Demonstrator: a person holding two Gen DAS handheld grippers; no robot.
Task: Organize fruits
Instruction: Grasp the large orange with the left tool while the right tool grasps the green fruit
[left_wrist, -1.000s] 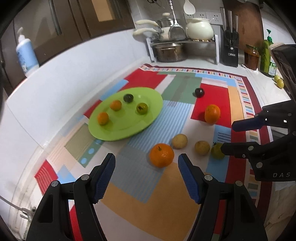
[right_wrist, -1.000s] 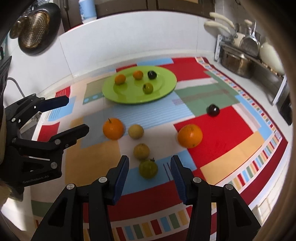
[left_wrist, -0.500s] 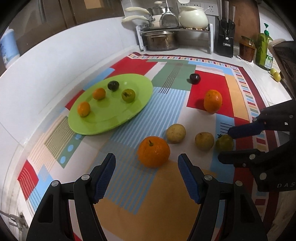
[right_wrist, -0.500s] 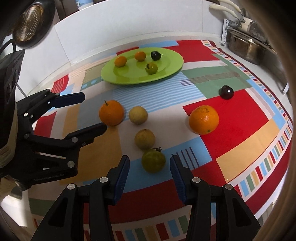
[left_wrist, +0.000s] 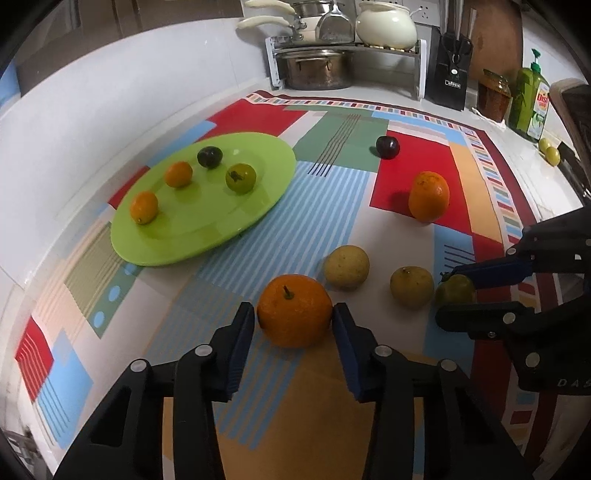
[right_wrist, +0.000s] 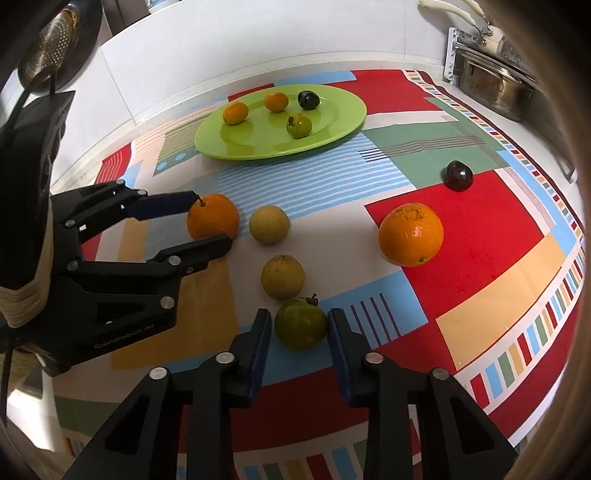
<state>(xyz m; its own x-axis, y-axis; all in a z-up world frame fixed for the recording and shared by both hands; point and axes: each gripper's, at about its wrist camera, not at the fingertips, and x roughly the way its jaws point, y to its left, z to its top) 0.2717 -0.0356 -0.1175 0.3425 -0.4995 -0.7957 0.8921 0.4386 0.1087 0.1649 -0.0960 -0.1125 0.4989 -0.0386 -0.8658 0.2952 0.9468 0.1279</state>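
Observation:
A stemmed orange (left_wrist: 294, 312) lies on the patterned mat (left_wrist: 258, 424) between the pads of my left gripper (left_wrist: 293, 314). Its jaws are closing and both pads touch the fruit. My right gripper (right_wrist: 299, 317) is shut on a green fruit (right_wrist: 300, 324) on the mat. The left gripper (right_wrist: 210, 221) shows from the side in the right wrist view, and the right gripper (left_wrist: 447, 295) in the left wrist view. A green plate (left_wrist: 207, 221) at the back left holds two small oranges, a dark plum and a green fruit.
Loose on the mat are two yellowish fruits (left_wrist: 346, 266) (left_wrist: 411, 287), a large orange (left_wrist: 428, 195) and a dark plum (left_wrist: 388, 147). A pot rack (left_wrist: 314, 68), knife block (left_wrist: 448, 77), jar (left_wrist: 493, 96) and soap bottle (left_wrist: 532, 107) line the back counter.
Both grippers have sunk toward the mat. The left jaws have closed in around the stemmed orange, and the right jaws around the green fruit.

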